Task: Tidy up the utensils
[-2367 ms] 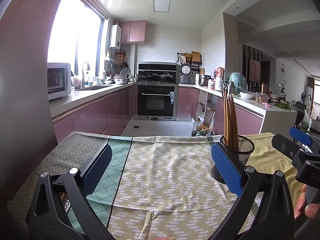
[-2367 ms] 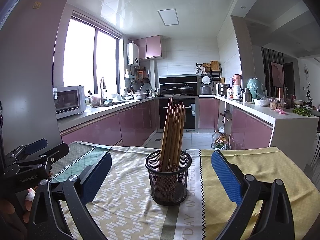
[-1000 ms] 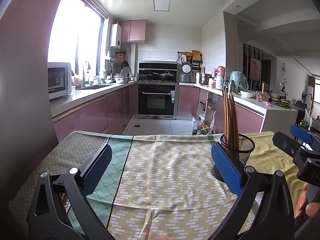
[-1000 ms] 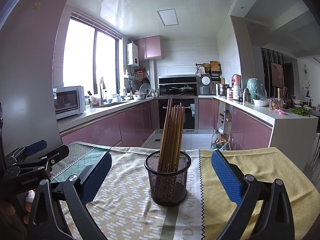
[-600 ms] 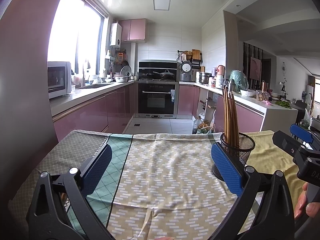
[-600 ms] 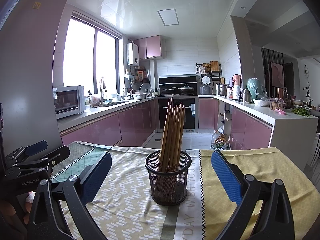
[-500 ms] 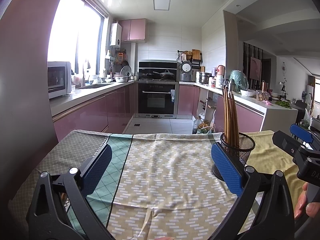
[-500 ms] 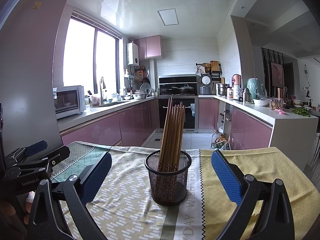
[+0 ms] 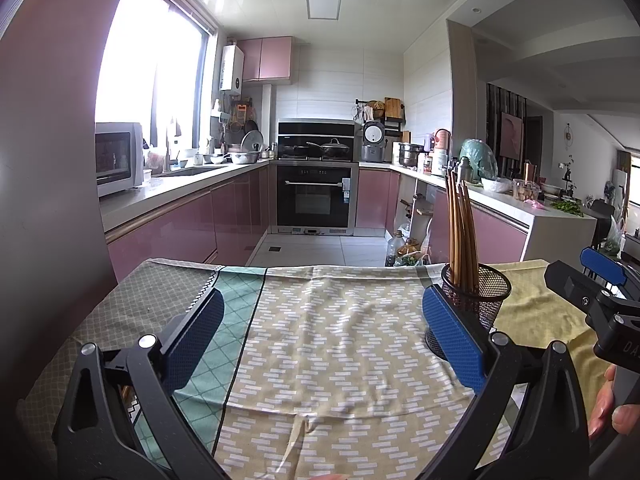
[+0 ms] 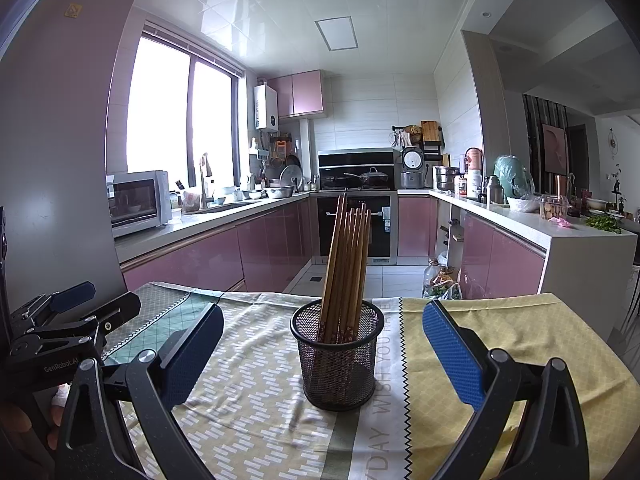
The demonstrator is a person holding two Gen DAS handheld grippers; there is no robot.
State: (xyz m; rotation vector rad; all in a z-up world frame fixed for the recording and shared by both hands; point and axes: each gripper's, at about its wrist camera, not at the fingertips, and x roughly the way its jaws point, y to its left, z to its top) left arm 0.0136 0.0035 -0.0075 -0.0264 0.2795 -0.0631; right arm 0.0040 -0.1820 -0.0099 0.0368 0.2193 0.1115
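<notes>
A black mesh holder (image 10: 338, 356) stands upright on the patterned tablecloth (image 10: 248, 408), with several wooden chopsticks (image 10: 346, 264) standing in it, leaning slightly. My right gripper (image 10: 320, 344) is open and empty, its blue pads to either side of the holder and nearer the camera. My left gripper (image 9: 320, 332) is open and empty over the cloth; the holder (image 9: 478, 300) with its chopsticks (image 9: 460, 232) stands beyond its right pad. Each gripper also shows in the other's view: the right one (image 9: 600, 292), the left one (image 10: 68, 320).
The table's far edge (image 9: 320, 267) drops to the kitchen floor. Pink cabinets and counters with a microwave (image 10: 138, 202), sink, oven (image 9: 314, 200) and pots ring the room behind. A wall or fridge side (image 10: 48, 160) stands close on the left.
</notes>
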